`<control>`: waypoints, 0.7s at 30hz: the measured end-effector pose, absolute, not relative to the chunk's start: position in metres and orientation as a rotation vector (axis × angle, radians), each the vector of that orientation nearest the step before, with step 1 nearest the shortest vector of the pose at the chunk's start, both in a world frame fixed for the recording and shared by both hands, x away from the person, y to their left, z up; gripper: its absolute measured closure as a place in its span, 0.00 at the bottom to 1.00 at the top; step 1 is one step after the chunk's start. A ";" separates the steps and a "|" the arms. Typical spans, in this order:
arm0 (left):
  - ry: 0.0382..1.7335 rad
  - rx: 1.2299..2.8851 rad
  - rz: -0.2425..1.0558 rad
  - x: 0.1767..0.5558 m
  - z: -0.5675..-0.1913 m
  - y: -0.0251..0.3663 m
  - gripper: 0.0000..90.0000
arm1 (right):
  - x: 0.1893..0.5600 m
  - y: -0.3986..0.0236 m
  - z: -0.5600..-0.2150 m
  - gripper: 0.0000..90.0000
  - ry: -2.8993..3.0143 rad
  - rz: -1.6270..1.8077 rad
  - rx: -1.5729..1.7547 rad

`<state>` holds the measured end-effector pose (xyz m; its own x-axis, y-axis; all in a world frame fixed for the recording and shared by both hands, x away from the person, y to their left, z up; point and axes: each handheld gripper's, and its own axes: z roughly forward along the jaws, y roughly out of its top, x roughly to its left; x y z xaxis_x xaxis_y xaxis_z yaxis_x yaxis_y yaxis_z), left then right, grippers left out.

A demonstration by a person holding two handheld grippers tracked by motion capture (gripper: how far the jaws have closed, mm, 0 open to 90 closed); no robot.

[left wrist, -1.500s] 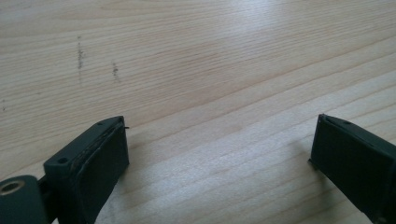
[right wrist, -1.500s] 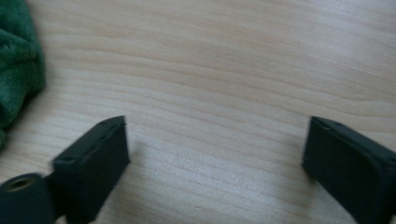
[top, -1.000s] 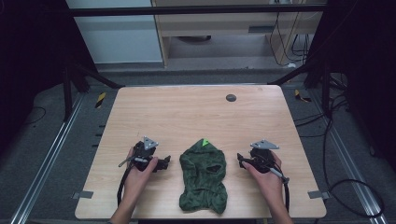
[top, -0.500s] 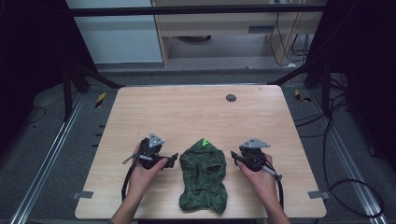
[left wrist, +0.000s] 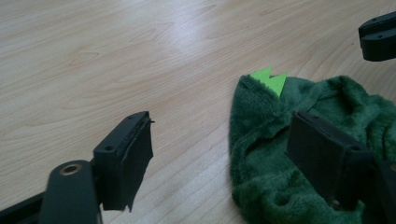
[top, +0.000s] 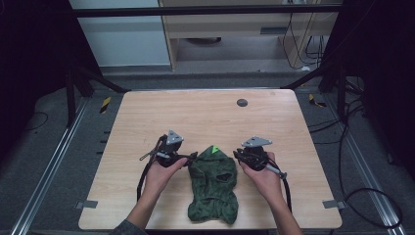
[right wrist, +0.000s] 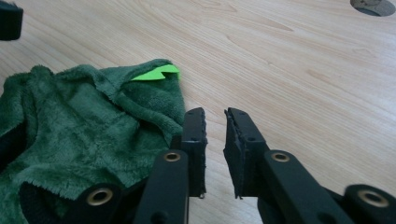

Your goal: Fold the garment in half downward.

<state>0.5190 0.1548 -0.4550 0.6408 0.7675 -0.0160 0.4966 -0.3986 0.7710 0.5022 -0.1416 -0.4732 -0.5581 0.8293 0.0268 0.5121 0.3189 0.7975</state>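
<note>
Green hood [top: 213,188], table [top: 205,112]. Left gripper [left wrist: 219,154]: wide, closing, one jaw over hood edge. Right gripper [right wrist: 215,140]: narrowing, nearly closed, empty beside hood. High view adds hood's eyeholes.

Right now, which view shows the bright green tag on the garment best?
The left gripper view: the bright green tag shows its notched edge on the green fleece garment. The right gripper view shows it edge-on; the high view, a speck.
</note>
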 end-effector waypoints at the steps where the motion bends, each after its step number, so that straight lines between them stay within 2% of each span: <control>1: 0.992 2.076 0.436 0.520 -0.457 0.156 0.28 | 0.502 -0.141 -0.475 0.90 2.210 1.124 1.194; 3: 1.000 2.078 0.421 0.522 -0.459 0.158 0.33 | 0.502 -0.139 -0.478 0.91 2.230 1.108 1.182; 8: 0.996 2.127 0.404 0.526 -0.464 0.158 0.37 | 0.505 -0.135 -0.480 0.88 2.249 1.123 1.211; 16: 0.979 2.204 0.391 0.534 -0.466 0.157 0.39 | 0.512 -0.132 -0.483 0.78 2.327 1.083 1.236; 21: 1.003 2.181 0.350 0.538 -0.466 0.161 0.38 | 0.516 -0.132 -0.481 0.74 2.346 1.070 1.245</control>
<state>0.5378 0.1614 -0.4665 0.6636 0.7468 -0.0440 0.5577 -0.4547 0.6945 0.5156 -0.1321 -0.4812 -0.5907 0.8015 0.0933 0.5960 0.3554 0.7200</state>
